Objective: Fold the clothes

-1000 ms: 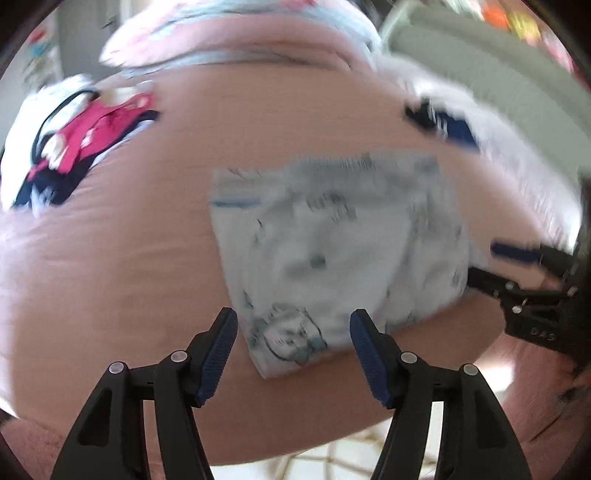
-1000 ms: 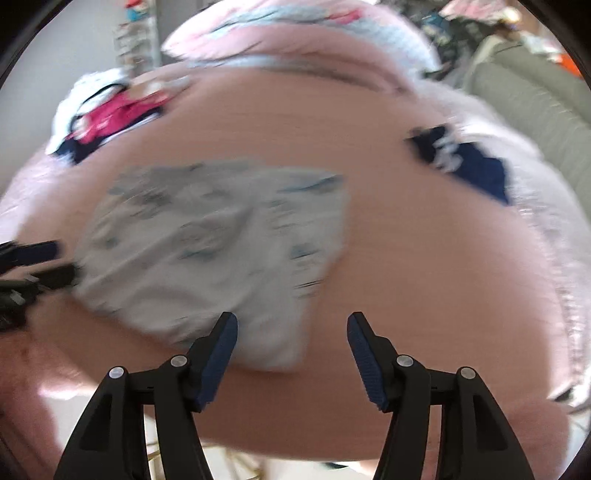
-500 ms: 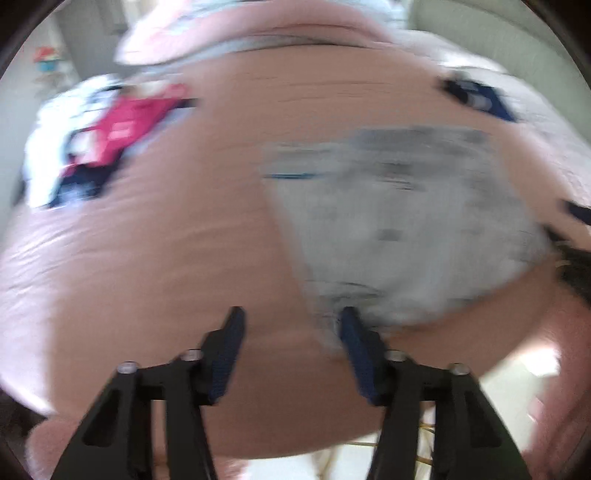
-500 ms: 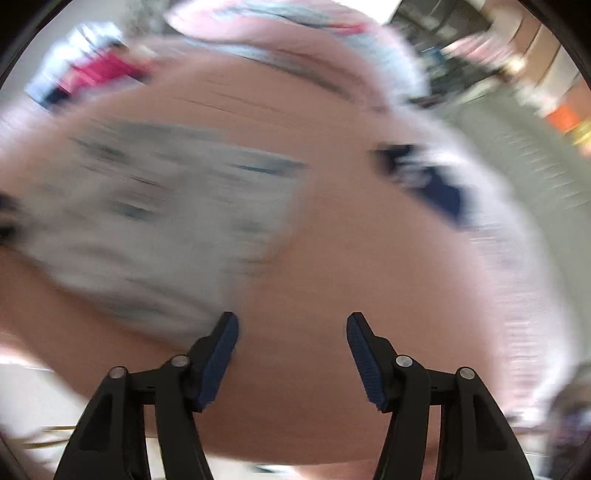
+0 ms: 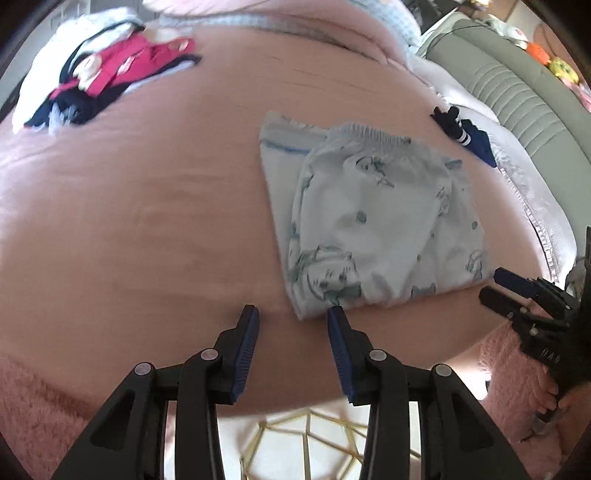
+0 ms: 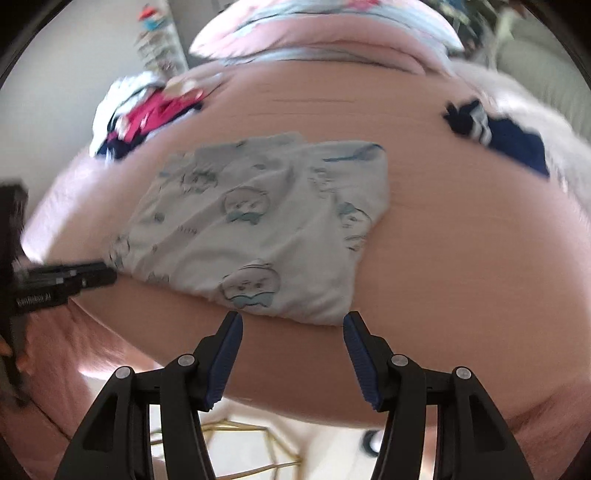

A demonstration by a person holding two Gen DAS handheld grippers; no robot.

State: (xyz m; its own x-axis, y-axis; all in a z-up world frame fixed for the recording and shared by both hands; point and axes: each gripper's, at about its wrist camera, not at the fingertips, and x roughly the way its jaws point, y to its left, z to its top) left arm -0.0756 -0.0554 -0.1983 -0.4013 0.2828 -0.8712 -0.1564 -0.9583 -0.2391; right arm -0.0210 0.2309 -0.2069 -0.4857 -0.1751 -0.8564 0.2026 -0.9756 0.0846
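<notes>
A folded pale blue garment with cartoon prints (image 5: 373, 225) lies flat on the pink bed; it also shows in the right wrist view (image 6: 258, 229). My left gripper (image 5: 293, 317) is open and empty, just short of the garment's near left corner. My right gripper (image 6: 293, 323) is open and empty at the garment's near edge. The right gripper also shows in the left wrist view (image 5: 496, 282), by the garment's right corner. The left gripper shows in the right wrist view (image 6: 110, 273), by the garment's left corner.
A heap of pink, navy and white clothes (image 5: 96, 74) lies at the far left of the bed (image 5: 147, 221). A navy striped garment (image 5: 465, 133) lies at the far right. Pillows (image 6: 325, 33) are at the head. A grey sofa (image 5: 517, 92) stands to the right.
Both grippers have swung about and come to rest at the garment's near edge. The garment lies where it was. Both grippers stay open.
</notes>
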